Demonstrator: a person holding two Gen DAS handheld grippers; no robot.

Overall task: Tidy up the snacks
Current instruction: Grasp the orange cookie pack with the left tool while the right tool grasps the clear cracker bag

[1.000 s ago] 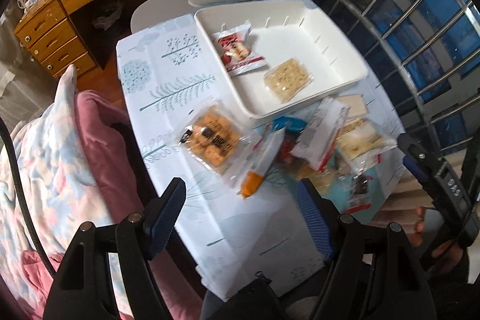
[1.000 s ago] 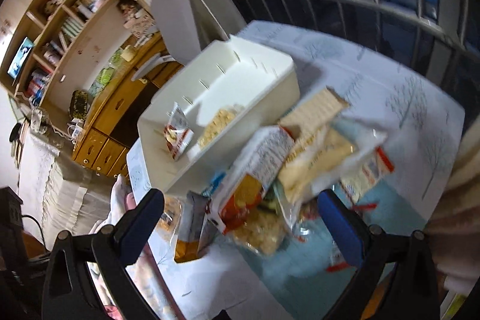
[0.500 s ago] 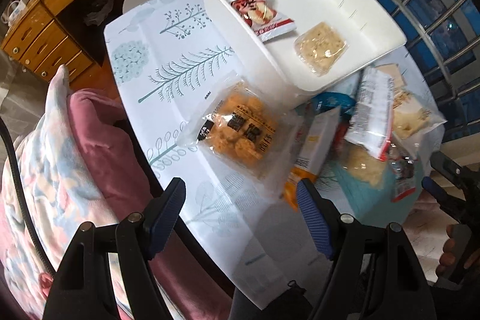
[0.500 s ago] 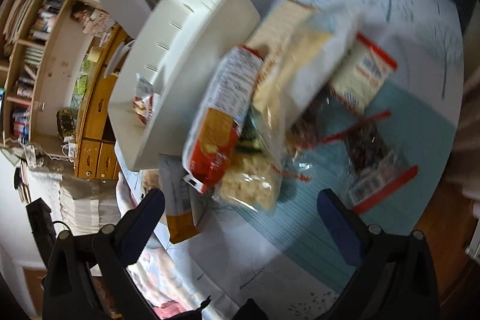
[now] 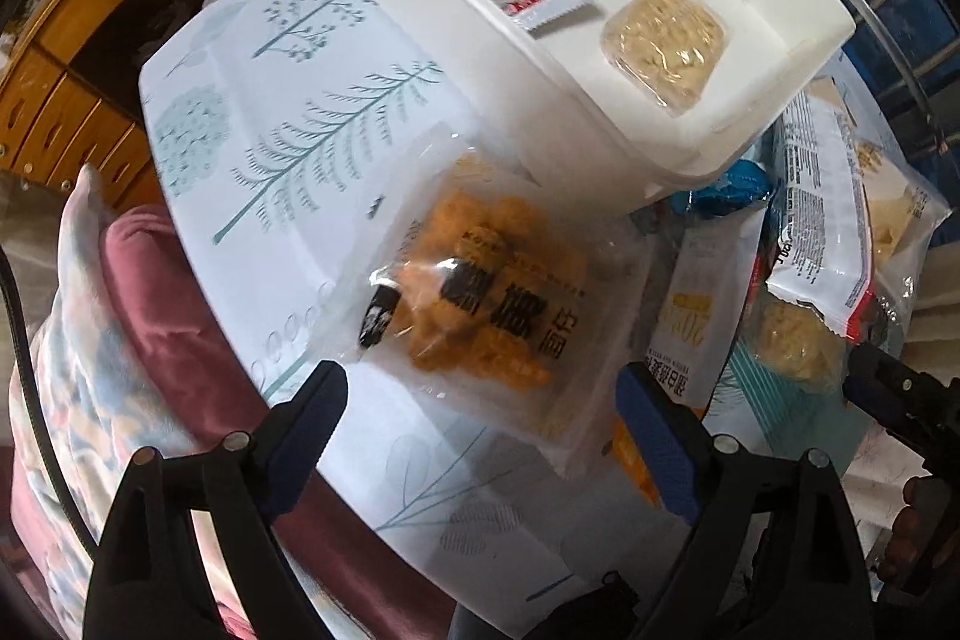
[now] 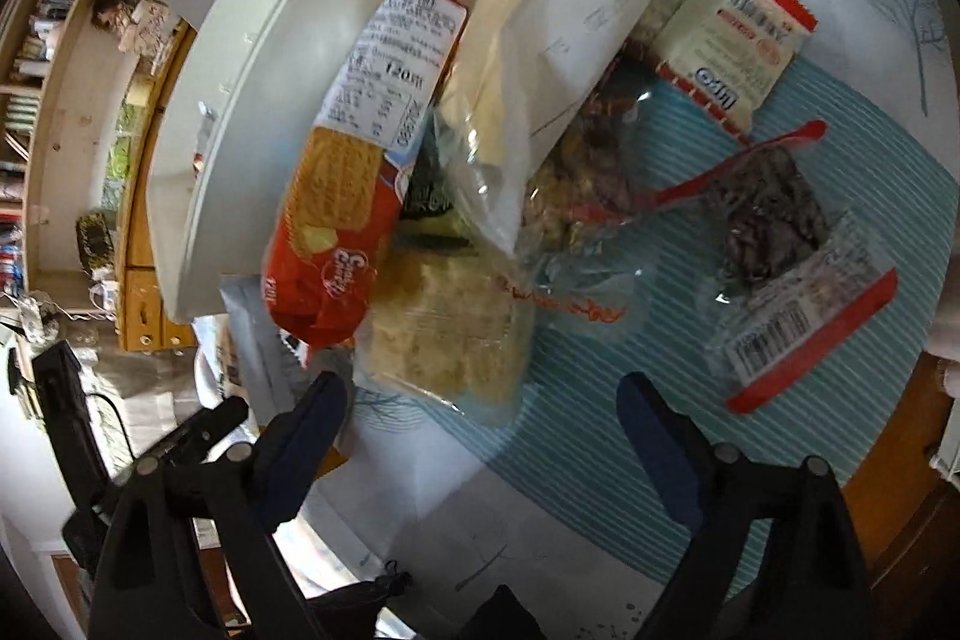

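The left hand-held gripper [image 5: 480,424] is held spread over a clear packet of orange snacks [image 5: 480,298] lying on the tabletop [image 5: 288,196] beside the white tray [image 5: 540,70]; its jaws have just been opening, nothing pinched. The right hand-held gripper [image 6: 480,424] is spread too, its jaws just narrowing, above a pale cracker packet [image 6: 444,334] in the snack pile. Two packets lie inside the tray.

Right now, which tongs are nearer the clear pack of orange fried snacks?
Left. The left tongs hang open just above the orange snack pack; the right tongs are over the pale cracker pack, further along the pile.
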